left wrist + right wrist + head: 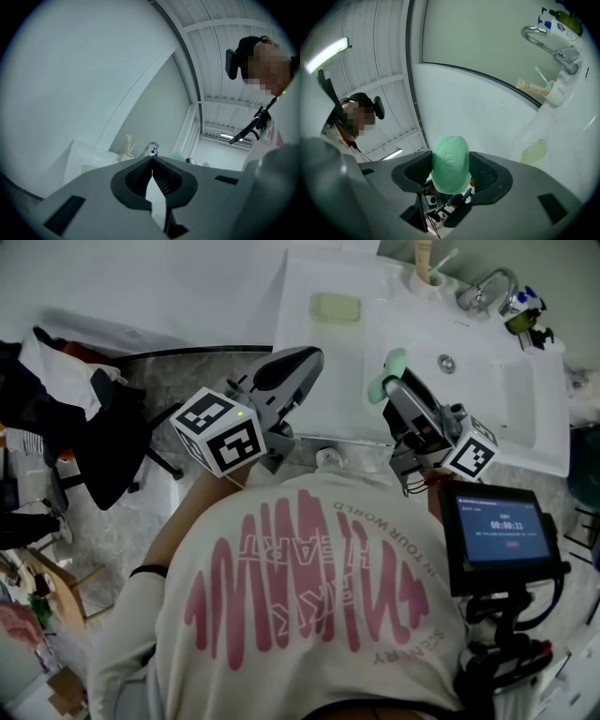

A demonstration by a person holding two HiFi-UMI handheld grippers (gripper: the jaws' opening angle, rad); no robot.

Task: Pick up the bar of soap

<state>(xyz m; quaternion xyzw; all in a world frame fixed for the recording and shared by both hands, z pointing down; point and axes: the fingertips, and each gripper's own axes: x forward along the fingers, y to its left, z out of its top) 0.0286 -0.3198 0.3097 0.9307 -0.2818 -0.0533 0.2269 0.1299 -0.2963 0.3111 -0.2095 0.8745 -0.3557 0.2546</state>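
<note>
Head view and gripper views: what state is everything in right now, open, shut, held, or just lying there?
Right gripper: shut on the green soap bar.
Green soap bar: gripped between the right jaws.
Left gripper: shut, empty.
Faucet: no water seen running.
Cup: upright, holding a toothbrush.
Pale green block: lying flat on the sink counter.

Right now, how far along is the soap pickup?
It looks essentially done: the green bar of soap sits clamped in the right tool, raised above the front edge of the sink. The left tool is shut and empty. Nothing of the pickup itself seems left.
</note>
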